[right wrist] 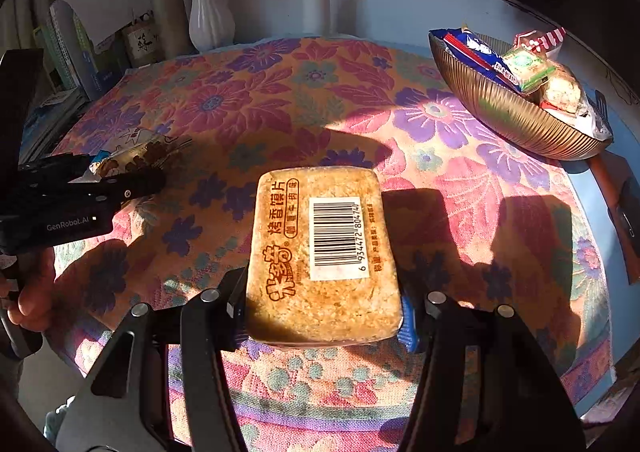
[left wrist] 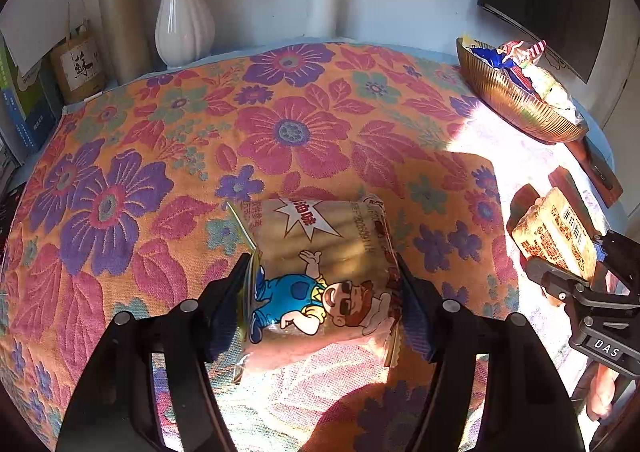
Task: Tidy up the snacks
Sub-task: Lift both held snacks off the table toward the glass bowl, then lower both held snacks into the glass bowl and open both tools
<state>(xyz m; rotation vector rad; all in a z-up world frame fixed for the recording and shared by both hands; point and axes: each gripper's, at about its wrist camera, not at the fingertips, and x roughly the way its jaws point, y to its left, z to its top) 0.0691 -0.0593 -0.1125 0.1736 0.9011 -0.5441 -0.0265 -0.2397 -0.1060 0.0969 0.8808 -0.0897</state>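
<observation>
Floral tablecloth (left wrist: 168,155), snacks being gathered.
Cartoon packet (left wrist: 320,276) is being clamped by left gripper (left wrist: 324,312), biscuit pack (right wrist: 324,256) by right gripper (right wrist: 322,316); both are best carried level toward basket (right wrist: 500,119) at two o'clock.

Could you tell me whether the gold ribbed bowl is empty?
No, the gold ribbed bowl already holds several wrapped snacks.

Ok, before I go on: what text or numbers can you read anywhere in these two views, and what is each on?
"DAS": tag on the right gripper.
"GenRobot.AI": body of the left gripper.
"烤香馍片": orange print on the biscuit pack.
"6 934472 80474": beside that pack's barcode; the last digit is cut off.
"油味": starburst on the cartoon snack bag; its date stamp is too blurred.
"蘇": label on the brown jar.
Wrappers in the basket: unreadable.
</observation>
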